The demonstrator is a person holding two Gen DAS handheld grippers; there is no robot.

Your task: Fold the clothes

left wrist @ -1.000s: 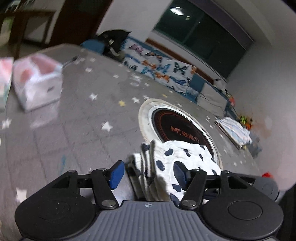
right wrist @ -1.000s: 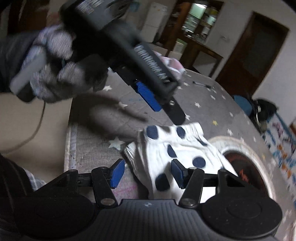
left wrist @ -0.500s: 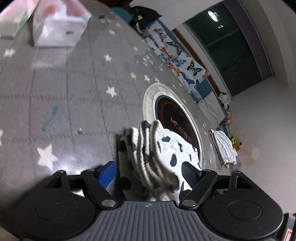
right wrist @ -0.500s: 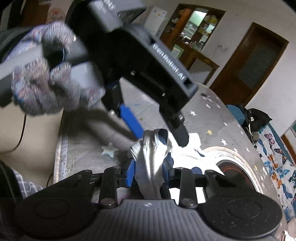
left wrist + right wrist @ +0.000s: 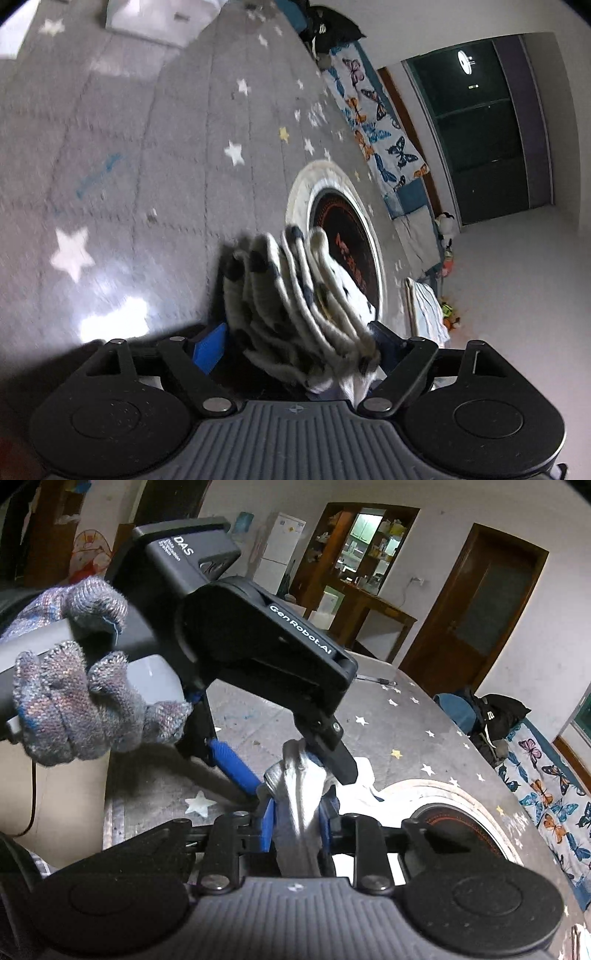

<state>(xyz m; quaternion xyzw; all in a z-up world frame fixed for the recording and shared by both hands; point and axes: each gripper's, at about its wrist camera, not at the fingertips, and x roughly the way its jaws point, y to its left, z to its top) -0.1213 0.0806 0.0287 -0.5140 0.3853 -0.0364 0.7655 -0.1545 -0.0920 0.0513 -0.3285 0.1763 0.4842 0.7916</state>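
Right tool [image 5: 297, 825] just closed, clenching bunched white spotted knit cloth [image 5: 301, 805]; left tool [image 5: 295, 341] just spread, released around its ribbed folds.

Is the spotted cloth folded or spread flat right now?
Folded. The spotted cloth shows several stacked layers edge-on between the left gripper's wide jaws, and the right gripper pinches it bunched.
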